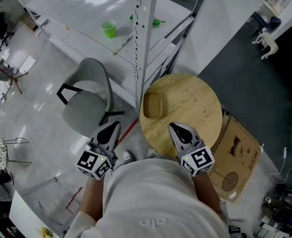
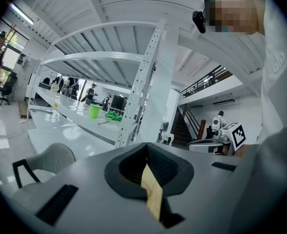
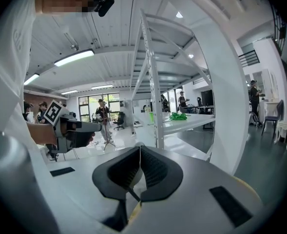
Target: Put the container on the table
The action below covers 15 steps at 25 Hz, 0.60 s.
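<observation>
Container [image 1: 152,105] rests by the counter's [image 1: 195,108] left edge. Left tongs [image 1: 109,131] and right tongs [image 1: 178,131] are closed and empty. Placing looks done, and no further grasp seems needed.

Distant people [image 2: 91,92] (too small, blurred)

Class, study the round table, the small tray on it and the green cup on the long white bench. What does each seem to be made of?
Round table: pale wood, matte; faint grain shows.
Tray: likely wood too, darker tan, smooth.
Green cup: probably plastic, one bright even colour; too small to be sure.
</observation>
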Each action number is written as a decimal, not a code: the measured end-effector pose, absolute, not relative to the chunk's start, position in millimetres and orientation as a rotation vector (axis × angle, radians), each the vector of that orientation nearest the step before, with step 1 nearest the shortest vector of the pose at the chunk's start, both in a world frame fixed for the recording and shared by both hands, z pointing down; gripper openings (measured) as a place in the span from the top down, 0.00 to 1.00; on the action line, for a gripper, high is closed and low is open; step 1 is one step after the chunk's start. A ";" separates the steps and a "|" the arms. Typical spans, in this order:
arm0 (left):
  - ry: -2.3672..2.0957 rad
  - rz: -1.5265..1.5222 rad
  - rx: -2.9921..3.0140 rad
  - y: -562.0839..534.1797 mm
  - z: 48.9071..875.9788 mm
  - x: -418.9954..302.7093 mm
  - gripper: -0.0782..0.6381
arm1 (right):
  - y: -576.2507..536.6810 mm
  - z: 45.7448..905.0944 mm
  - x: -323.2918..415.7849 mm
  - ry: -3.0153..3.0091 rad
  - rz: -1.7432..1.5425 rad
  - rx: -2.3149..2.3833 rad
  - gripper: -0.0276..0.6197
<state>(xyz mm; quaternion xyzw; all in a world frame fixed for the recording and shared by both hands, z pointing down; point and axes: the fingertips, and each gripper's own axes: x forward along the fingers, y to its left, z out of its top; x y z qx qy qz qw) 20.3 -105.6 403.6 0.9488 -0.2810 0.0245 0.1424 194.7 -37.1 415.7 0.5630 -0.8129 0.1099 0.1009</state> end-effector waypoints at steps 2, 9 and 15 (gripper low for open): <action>-0.806 0.071 2.741 -105.1 404.4 20.6 0.87 | -37.1 416.8 193.2 -2.401 0.319 1.656 0.91; -0.806 0.069 2.737 -102.0 404.0 18.8 0.87 | -34.7 418.7 191.2 -2.393 0.322 1.656 0.91; -0.816 0.071 2.733 -100.6 403.9 17.1 0.87 | -34.0 419.5 189.0 -2.394 0.318 1.644 0.91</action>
